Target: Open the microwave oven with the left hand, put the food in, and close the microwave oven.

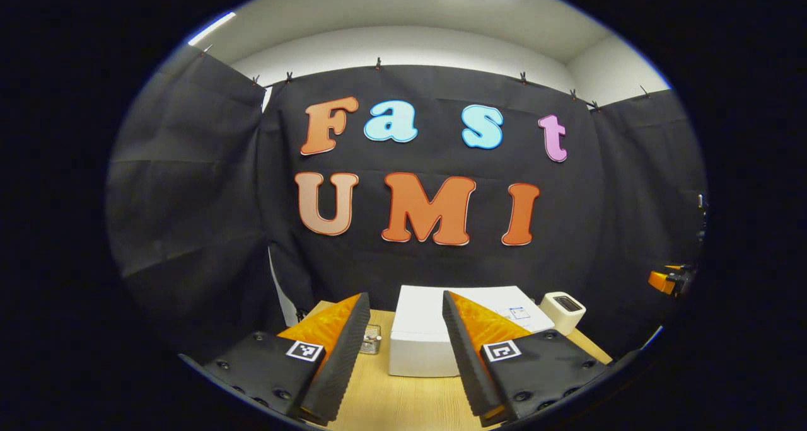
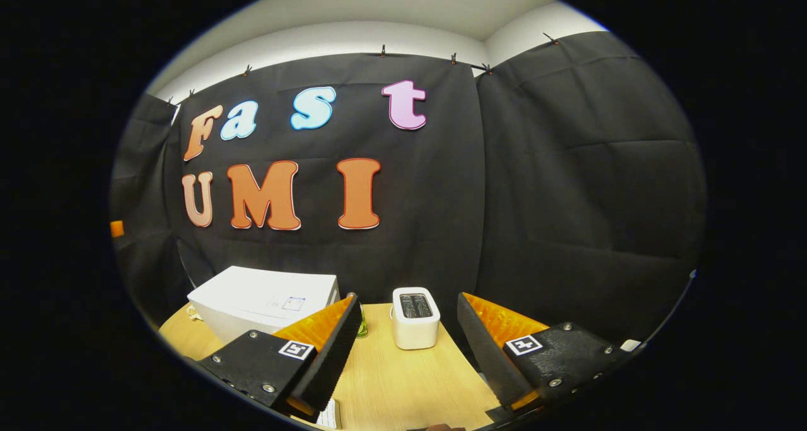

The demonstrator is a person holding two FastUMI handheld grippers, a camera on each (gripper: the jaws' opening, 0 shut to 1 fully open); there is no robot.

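Hovering with both tongs released, I should steer the left tongs point(image 1: 403, 355) squarely toward the boxy white microwave oven point(image 1: 435, 321) low-centre on the wooden counter point(image 1: 403, 399).

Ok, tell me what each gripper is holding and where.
Nothing: the left gripper and right gripper are open and empty above the light wooden table.

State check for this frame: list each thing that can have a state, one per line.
White box-shaped microwave oven: closed, upright on the wooden table.
White two-slot toaster: upright, slots look empty.
Left tool: open, holding nothing.
Right tool: open, holding nothing.
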